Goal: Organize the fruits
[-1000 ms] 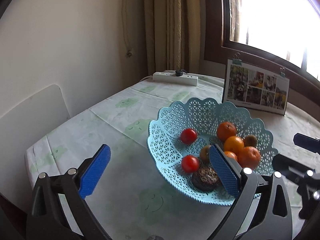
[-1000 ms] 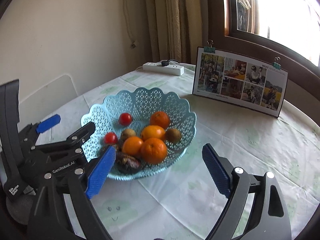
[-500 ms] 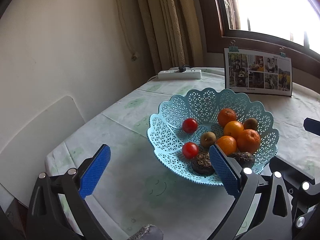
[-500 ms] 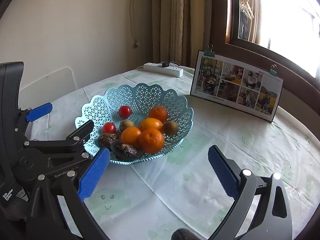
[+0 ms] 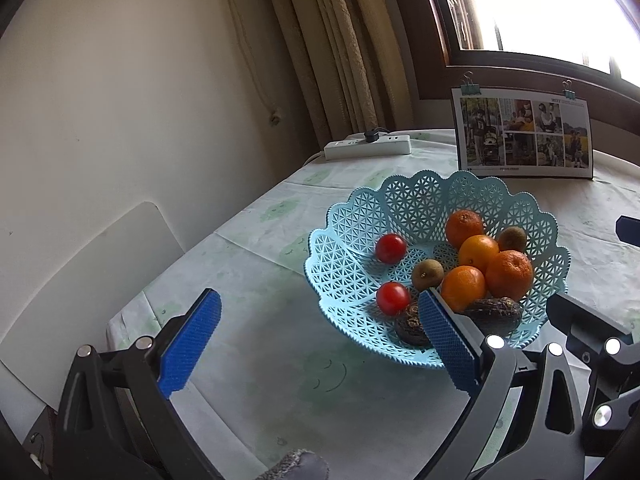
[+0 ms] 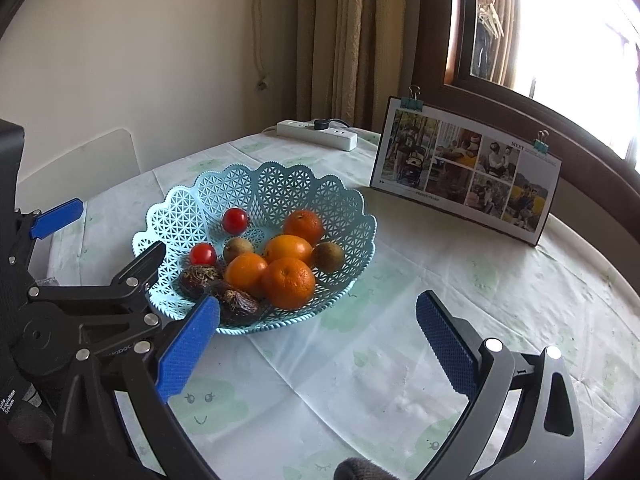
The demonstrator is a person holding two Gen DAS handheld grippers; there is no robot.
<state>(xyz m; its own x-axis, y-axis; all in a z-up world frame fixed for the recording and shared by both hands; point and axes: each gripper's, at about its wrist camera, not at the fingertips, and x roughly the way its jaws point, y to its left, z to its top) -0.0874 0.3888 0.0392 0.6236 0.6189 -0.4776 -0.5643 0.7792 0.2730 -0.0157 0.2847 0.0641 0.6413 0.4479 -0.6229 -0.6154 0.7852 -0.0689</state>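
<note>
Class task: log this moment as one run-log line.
left tool open, empty | right tool open, empty | light-blue lattice plastic basket holds all fruit | table

Left claw [image 5: 318,340] spread wide, blue pads [image 5: 190,344] well apart, nothing held, hovering low. Right claw [image 6: 316,344] likewise wide open and empty, angled forward and down. Left claw just beside the right one, on its left. Grey gloved fingertip [image 5: 298,466] at bottom edge.
</note>
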